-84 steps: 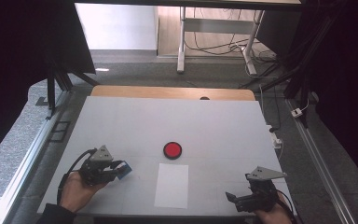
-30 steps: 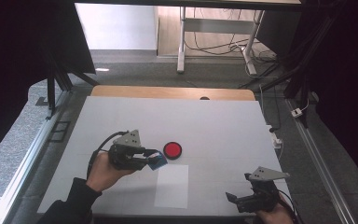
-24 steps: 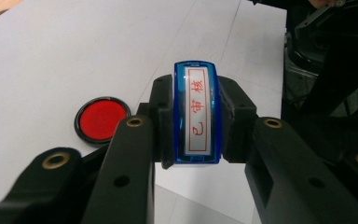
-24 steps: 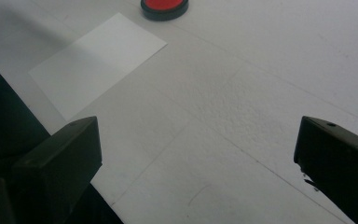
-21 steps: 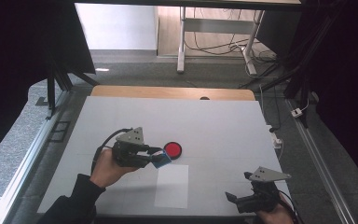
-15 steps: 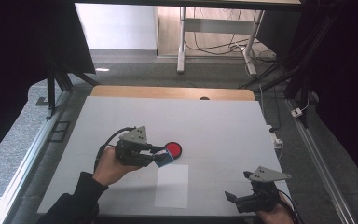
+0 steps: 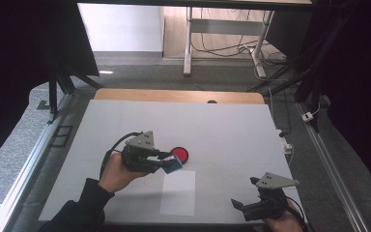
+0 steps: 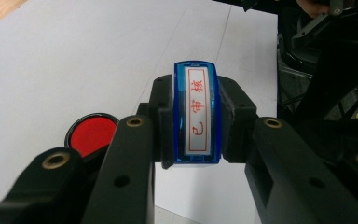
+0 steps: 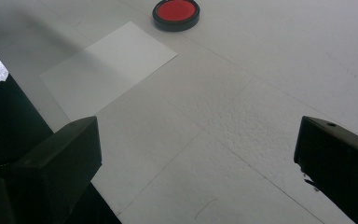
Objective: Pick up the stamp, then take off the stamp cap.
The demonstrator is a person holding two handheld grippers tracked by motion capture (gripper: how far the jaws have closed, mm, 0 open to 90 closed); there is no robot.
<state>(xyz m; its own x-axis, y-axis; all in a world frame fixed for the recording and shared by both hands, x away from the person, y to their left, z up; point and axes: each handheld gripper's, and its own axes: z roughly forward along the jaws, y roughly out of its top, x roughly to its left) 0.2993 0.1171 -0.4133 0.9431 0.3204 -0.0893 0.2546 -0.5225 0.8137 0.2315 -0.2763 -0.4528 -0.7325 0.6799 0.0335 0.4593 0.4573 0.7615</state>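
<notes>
My left gripper (image 7: 170, 164) is shut on a blue stamp (image 8: 196, 113) whose white label bears red characters. In the high view the blue stamp (image 7: 173, 166) hangs just left of and partly over the red ink pad (image 7: 180, 153), a round black-rimmed dish near the table's middle. The red ink pad (image 8: 91, 132) lies below and left of the jaws in the left gripper view. A white sheet of paper (image 7: 178, 192) lies flat in front of the pad. My right gripper (image 9: 198, 154) stands open low at the table's front right, nothing between its jaws; paper (image 9: 108, 66) and pad (image 9: 175, 12) lie ahead of it.
The white table (image 7: 232, 130) has a wooden strip along its far edge. Metal rails run along both sides. Desk legs and cables stand on the floor beyond the table.
My left gripper has carried the blue stamp from the table's left toward the middle, ending beside the red ink pad. The right gripper has stayed put.
</notes>
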